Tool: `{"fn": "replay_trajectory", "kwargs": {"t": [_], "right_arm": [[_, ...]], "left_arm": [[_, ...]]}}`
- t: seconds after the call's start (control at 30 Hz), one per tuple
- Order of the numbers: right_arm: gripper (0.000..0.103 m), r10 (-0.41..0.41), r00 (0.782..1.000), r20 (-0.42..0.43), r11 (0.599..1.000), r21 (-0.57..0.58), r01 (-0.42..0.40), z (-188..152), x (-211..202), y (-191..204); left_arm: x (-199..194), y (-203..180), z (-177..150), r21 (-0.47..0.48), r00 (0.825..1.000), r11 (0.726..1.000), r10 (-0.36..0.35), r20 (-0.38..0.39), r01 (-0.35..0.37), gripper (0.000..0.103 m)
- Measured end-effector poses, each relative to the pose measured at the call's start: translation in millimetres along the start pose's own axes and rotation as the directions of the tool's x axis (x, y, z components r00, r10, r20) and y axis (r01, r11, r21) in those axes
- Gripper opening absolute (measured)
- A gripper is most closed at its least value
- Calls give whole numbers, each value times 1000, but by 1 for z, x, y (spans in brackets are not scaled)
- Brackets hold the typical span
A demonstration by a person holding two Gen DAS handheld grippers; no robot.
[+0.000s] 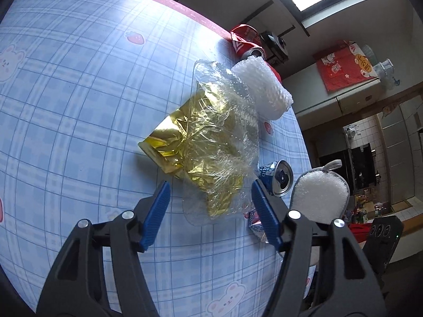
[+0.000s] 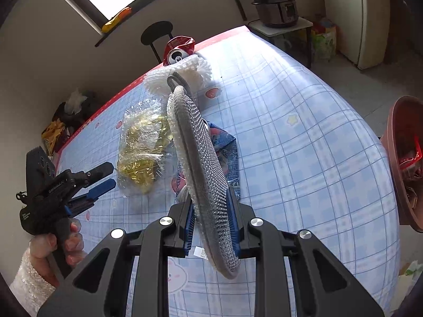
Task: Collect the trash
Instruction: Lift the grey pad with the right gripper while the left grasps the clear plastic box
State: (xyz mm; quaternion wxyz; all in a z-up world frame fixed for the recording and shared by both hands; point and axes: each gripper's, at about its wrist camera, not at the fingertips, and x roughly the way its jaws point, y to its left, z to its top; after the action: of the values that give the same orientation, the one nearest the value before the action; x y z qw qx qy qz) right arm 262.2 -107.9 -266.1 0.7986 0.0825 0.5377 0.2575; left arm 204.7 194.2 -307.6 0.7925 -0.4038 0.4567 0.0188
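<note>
A gold foil wrapper under crinkled clear plastic [image 1: 208, 142] lies on the blue checked tablecloth [image 1: 79, 105]; it also shows in the right wrist view [image 2: 142, 148]. My left gripper [image 1: 210, 187] is open, hovering just short of the wrapper's near edge. My right gripper [image 2: 212, 211] is shut on a grey-and-white scrubbing pad [image 2: 201, 163], held upright above the table; the pad shows in the left wrist view [image 1: 320, 195]. A white foam net sleeve [image 1: 264, 87], a crushed red can [image 1: 246, 42], a blue can [image 1: 277, 177] and a small blue-red wrapper [image 2: 227, 145] lie nearby.
A brown bin [image 2: 404, 158] with red trash inside stands off the table's right side. The table's red edge [image 1: 185, 13] runs along the far side, with a black stool [image 2: 156, 33] beyond. My left gripper appears in the right wrist view [image 2: 100, 177].
</note>
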Motion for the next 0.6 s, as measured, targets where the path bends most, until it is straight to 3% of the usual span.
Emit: {"fn": "replay_trajectory", "kwargs": {"t": [0.2,0.5,0.57,0.6], "right_arm": [[22,9,1000,6,1000,17,-9,1,1,-6],[21,6,1000,2,1000,5,-6,0,1,-5],[22,3,1000,1,1000,4,-3,0,2,-3],[21,1,1000,0,1000,4,-1,0,2,-3]], "left_arm": [[19,2,-3,-27,997,998,-51,-52,50,64],[36,-7,8,-25,998,999,-28,-58,26,65],[38,-10,9,-11,998,1000,-4,-56,3,61],[39,-12,9,-1,997,1000,30,-64,-30,52]]}}
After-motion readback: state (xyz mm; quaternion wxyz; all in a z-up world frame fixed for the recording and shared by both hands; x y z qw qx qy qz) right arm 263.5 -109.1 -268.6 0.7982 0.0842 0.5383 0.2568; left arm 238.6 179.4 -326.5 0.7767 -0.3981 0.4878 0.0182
